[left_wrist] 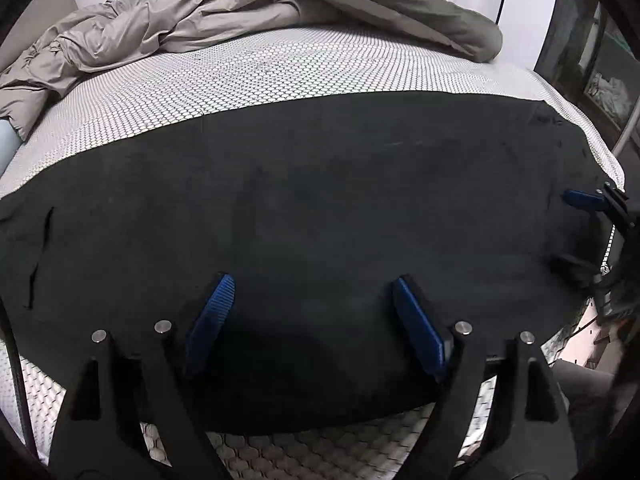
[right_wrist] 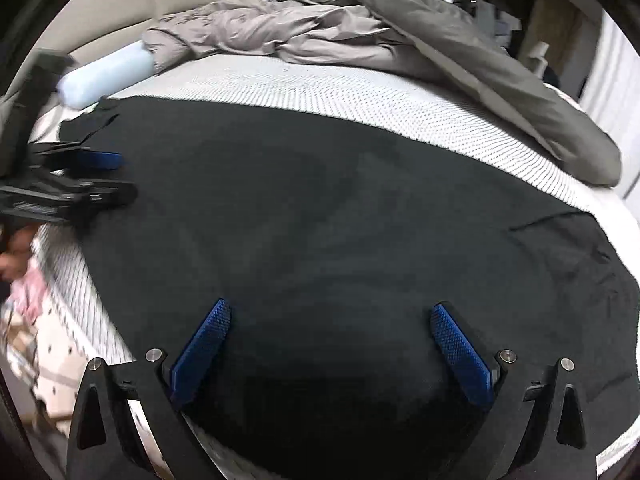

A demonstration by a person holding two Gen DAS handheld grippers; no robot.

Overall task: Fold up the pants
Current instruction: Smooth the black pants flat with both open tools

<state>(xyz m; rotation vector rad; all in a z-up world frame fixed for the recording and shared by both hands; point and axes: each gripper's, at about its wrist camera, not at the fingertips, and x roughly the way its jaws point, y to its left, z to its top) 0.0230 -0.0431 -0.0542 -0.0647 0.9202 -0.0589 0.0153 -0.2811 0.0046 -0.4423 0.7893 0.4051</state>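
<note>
Black pants (left_wrist: 320, 184) lie flat across the bed, spread wide from left to right; in the right wrist view the pants (right_wrist: 320, 200) fill the middle. My left gripper (left_wrist: 313, 278) hovers over their near edge, open, blue pads wide apart with nothing pinched. My right gripper (right_wrist: 330, 306) is also open above the near edge of the cloth, holding nothing. Each gripper shows in the other's view: the right gripper (left_wrist: 568, 232) at the pants' right end, the left gripper (right_wrist: 120, 178) at their left end, both with fingers apart.
The white honeycomb-patterned mattress cover (left_wrist: 280, 72) shows beyond the pants. A crumpled grey duvet (left_wrist: 192, 20) lies along the far side. A pale blue roll (right_wrist: 104, 74) sits at the far left. A dark cabinet (left_wrist: 592, 52) stands past the bed's right edge.
</note>
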